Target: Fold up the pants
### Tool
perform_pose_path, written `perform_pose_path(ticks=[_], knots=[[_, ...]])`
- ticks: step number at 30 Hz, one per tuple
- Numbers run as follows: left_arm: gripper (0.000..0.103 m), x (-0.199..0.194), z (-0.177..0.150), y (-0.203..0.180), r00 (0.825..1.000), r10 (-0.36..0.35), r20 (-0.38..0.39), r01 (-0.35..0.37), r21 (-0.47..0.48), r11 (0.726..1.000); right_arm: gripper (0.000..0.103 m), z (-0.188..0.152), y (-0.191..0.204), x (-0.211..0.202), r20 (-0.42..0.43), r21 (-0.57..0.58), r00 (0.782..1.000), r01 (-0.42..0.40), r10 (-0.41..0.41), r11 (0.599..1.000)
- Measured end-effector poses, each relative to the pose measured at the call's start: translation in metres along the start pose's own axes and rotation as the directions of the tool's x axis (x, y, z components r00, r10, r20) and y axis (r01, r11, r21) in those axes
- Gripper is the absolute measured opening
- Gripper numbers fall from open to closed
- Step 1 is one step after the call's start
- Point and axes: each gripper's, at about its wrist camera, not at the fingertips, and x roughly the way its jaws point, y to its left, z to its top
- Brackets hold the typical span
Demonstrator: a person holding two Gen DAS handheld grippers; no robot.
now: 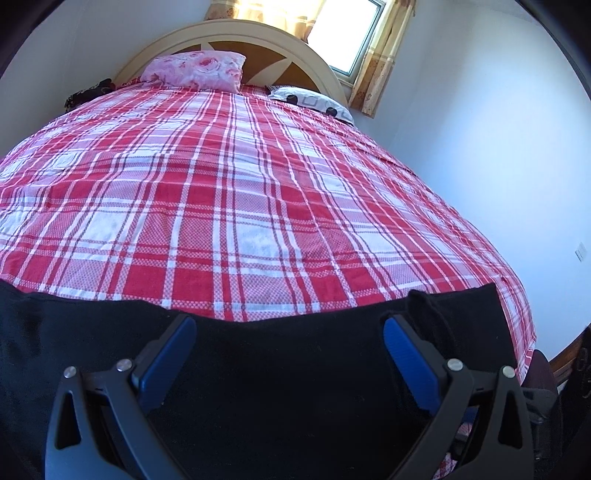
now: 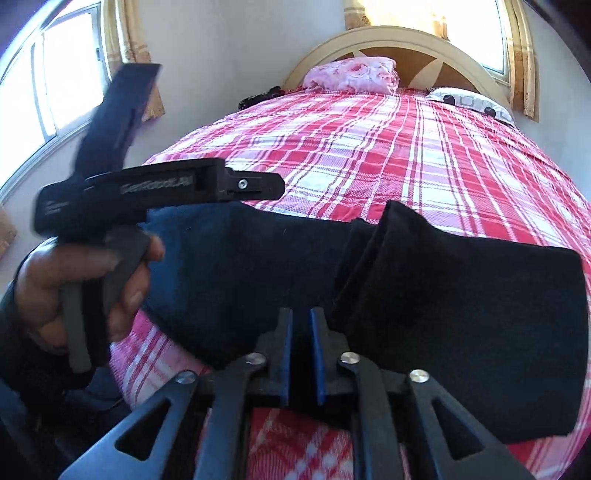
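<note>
Black pants [image 1: 277,387] lie across the near end of the bed, with a fold ridge [image 2: 369,258] standing up in the cloth. My left gripper [image 1: 290,325] is open wide just above them, with nothing between its blue pads [image 1: 166,362]. The right wrist view shows the same gripper [image 2: 214,129] at the left, blurred and held in a person's hand [image 2: 37,288]. My right gripper [image 2: 301,315] sits low at the pants' near edge [image 2: 461,295]. Its pads stand a narrow gap apart, with dark cloth in the gap and no visible pinch.
The bed carries a red and white plaid cover [image 1: 240,184]. A pink flowered pillow [image 1: 199,70] and a white patterned pillow [image 1: 314,101] lie by the curved headboard [image 1: 258,33]. A wall [image 1: 480,147] runs close along the bed's right side. Windows with curtains [image 2: 55,74] are behind.
</note>
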Motion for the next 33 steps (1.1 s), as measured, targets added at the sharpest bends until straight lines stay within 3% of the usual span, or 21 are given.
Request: perform_pose_path(ticks=[1,2,6,9,11,12,13,16,24,27,30,32,33], knots=[[0.103,0.0,0.0,0.001,1.0,0.001,0.001,-0.001,-0.002,1.0,0.036,-0.001,0.0,-0.006,0.017,-0.002,1.0,0.004,-0.004,1.0],[0.103,0.001,0.0,0.001,1.0,0.003,0.0,-0.003,-0.004,1.0,0.039,-0.002,-0.002,-0.016,0.058,0.003,0.998,0.017,-0.017,1.0],[0.103,0.004,0.0,0.001,1.0,-0.003,-0.01,0.002,-0.009,1.0,0.041,0.004,-0.019,-0.031,0.136,0.07,0.982,0.123,-0.131,0.99],[0.103,0.002,-0.001,0.002,1.0,-0.001,-0.007,0.001,-0.006,1.0,0.041,0.01,-0.037,-0.017,0.105,0.148,0.985,0.123,-0.139,0.981],[0.103,0.001,0.0,0.004,1.0,-0.001,-0.002,0.001,-0.016,1.0,0.041,0.013,-0.039,0.001,0.058,0.13,0.987,0.139,-0.147,0.982],[0.103,0.0,0.001,0.006,1.0,-0.001,-0.001,0.001,-0.02,1.0,0.037,0.012,-0.037,0.013,0.024,0.108,0.986,0.163,-0.166,0.981],[0.103,0.0,0.001,0.008,1.0,0.002,-0.001,-0.002,-0.025,1.0,0.022,0.011,-0.035,0.021,0.008,0.102,0.988,0.153,-0.154,0.983],[0.103,0.001,0.002,0.013,1.0,0.008,-0.001,-0.008,-0.039,0.999,0.007,0.01,-0.029,0.026,0.002,0.084,0.992,0.126,-0.127,0.988],[0.103,0.003,0.002,0.014,1.0,0.005,-0.006,-0.006,-0.046,0.999,0.005,0.009,-0.012,0.03,-0.013,0.063,1.0,0.02,-0.019,0.998],[0.103,0.002,0.001,0.01,1.0,0.003,-0.012,-0.003,-0.029,1.0,0.005,0.005,-0.011,0.037,-0.013,0.06,1.0,0.026,-0.026,0.998],[0.103,0.0,-0.001,0.009,1.0,0.002,-0.01,-0.003,-0.025,1.0,0.009,0.005,-0.017,0.029,-0.004,0.072,1.0,0.011,-0.011,0.997],[0.103,0.001,-0.002,0.007,1.0,-0.003,-0.016,0.002,-0.026,1.0,0.028,0.006,-0.019,0.017,0.017,0.055,0.999,0.046,-0.047,0.997],[0.103,0.003,-0.003,0.005,1.0,-0.011,-0.021,0.011,-0.026,1.0,0.043,0.005,-0.023,0.005,0.045,0.055,0.997,0.06,-0.063,0.997]])
